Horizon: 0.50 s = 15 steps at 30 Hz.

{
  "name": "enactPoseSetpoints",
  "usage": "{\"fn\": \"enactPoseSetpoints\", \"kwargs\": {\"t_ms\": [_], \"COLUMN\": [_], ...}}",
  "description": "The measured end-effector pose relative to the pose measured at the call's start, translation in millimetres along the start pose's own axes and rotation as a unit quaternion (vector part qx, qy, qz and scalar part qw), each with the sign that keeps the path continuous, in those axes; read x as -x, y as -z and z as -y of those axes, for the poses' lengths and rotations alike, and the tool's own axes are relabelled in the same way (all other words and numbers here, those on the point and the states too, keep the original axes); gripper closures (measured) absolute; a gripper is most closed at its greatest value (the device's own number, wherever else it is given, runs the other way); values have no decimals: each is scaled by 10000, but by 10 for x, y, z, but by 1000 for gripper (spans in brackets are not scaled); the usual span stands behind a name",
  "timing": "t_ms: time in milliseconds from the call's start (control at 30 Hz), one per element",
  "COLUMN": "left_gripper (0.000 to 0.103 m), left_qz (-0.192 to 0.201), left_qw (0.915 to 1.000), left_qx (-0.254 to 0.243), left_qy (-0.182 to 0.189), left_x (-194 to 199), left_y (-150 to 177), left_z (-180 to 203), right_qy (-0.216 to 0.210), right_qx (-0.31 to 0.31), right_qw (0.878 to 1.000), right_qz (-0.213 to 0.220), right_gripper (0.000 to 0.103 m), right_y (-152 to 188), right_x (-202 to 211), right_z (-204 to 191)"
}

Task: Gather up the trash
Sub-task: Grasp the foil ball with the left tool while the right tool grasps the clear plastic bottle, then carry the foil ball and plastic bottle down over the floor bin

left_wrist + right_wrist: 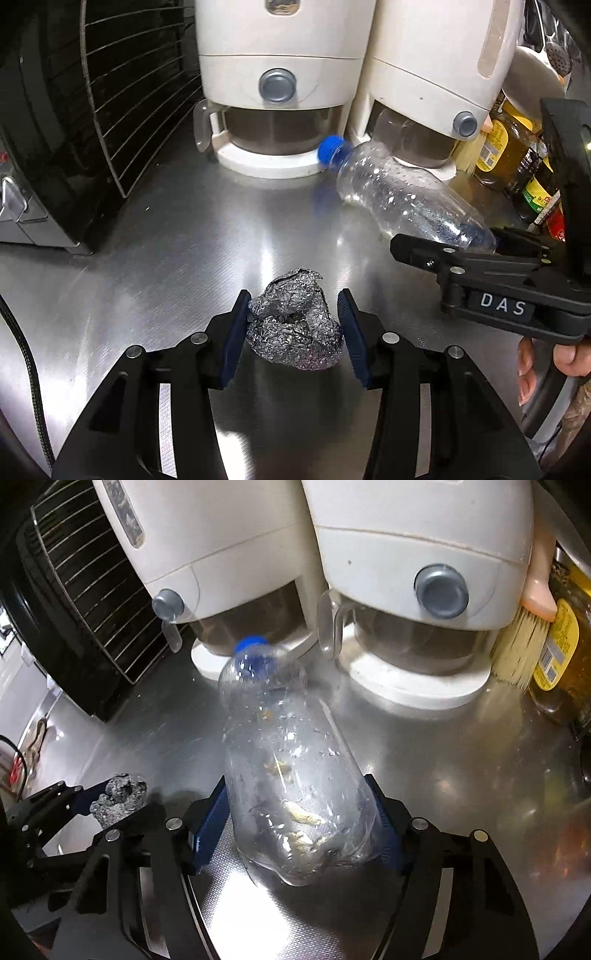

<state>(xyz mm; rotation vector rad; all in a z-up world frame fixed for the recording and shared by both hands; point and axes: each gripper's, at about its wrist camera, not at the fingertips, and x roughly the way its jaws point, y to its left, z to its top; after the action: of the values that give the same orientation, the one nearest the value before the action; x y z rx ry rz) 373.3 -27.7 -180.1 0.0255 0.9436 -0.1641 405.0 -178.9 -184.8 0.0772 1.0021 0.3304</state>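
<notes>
The crumpled foil ball (295, 325) lies on the steel counter (177, 236) between the left claw (293, 332)'s parted pads: light, crushable, grips anywhere. The right claw (299, 812) clasps the base of the empty plastic bottle (288, 760), which is slick and springy. Its cap nears the white dispensers (399, 572); open counter lies nearer.

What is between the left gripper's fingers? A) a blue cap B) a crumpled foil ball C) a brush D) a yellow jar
B: the left gripper has its blue fingers either side of the crumpled foil ball on the metal counter.
</notes>
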Motion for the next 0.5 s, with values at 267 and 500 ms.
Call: {"fn": "enactPoseSetpoints", "kwargs": {"t_ms": [267, 500], "left_gripper": [57, 57], "left_qz": [62, 197], "left_qw": [9999, 9998], "left_qx": [95, -39], "left_qy": [2, 52], "left_x": [242, 725], "left_y": [167, 566], "left_z": [15, 229], "right_qy": [176, 291], "right_qx": [-4, -101], "right_qw": [9997, 9983], "right_qz": [196, 498], "right_gripper": [39, 40], "right_y": [197, 658], "right_x": [409, 1112], "right_z": [-35, -53]}}
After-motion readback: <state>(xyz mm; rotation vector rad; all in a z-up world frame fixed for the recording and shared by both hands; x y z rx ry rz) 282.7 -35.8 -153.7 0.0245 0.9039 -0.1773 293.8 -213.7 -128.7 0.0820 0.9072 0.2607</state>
